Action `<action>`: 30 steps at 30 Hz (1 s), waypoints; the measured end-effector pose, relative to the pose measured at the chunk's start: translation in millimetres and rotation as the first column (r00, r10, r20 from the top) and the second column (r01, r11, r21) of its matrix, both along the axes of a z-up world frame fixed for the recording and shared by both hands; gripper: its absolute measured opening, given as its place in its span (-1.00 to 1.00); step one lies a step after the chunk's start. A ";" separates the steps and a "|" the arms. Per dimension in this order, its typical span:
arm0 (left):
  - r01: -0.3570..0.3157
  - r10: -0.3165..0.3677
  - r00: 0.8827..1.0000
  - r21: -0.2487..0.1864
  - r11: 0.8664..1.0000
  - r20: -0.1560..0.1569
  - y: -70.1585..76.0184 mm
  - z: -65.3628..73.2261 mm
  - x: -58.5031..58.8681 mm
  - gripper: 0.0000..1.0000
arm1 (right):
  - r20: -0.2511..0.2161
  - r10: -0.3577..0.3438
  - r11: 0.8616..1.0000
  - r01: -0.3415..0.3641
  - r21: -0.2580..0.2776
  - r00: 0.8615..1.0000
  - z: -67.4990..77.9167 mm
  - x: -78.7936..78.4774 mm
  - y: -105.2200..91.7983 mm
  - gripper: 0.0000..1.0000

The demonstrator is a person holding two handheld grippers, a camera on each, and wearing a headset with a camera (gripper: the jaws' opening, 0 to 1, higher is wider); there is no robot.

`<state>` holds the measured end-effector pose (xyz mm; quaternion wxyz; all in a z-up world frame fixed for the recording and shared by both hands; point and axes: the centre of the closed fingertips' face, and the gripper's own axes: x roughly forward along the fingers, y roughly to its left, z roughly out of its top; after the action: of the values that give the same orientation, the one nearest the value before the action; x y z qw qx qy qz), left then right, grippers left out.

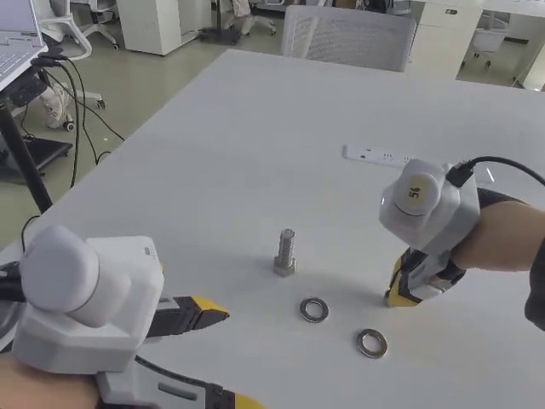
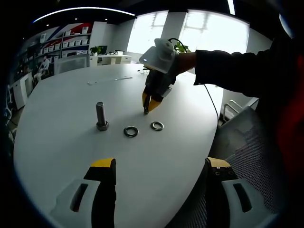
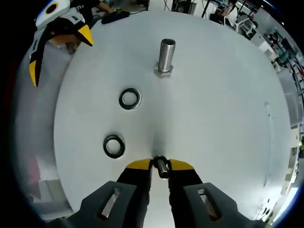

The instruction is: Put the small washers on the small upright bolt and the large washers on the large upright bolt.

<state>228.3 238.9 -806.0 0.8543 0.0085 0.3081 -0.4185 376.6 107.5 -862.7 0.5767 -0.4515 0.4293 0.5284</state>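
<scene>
A large steel bolt (image 1: pixel 285 251) (image 2: pixel 101 116) (image 3: pixel 166 57) stands upright on its head on the white table (image 1: pixel 255 145). Two metal washers lie flat in front of it, one nearer the bolt (image 1: pixel 313 309) (image 3: pixel 129 98) and one further right (image 1: pixel 372 342) (image 3: pixel 114 146). My right gripper (image 1: pixel 400 294) (image 3: pixel 161 164) (image 2: pixel 146 108) points down at the table right of the washers, shut on a small bolt (image 3: pixel 162 167) whose end shows between the yellow tips. My left gripper (image 1: pixel 226 354) (image 2: pixel 160 164) (image 3: pixel 59 54) hovers open at the near left, nothing between its jaws.
A thin white strip (image 1: pixel 375 155) (image 2: pixel 123 78) lies on the far side of the table. A mesh chair (image 1: pixel 349 38) stands at the far edge. The table's left edge (image 1: pixel 128 141) drops to the floor, with cables and a stand there.
</scene>
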 end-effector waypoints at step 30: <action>0.007 -0.007 1.000 0.001 1.000 0.004 -1.6 -0.1 -3.1 0.52 | 0.025 -0.040 0.999 0.040 0.027 0.999 10.5 -6.8 -8.3 -0.45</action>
<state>225.3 237.4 -806.2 0.8535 0.0109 0.3067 -0.4212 369.8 99.1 -852.2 0.5985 -0.4421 0.4238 0.5165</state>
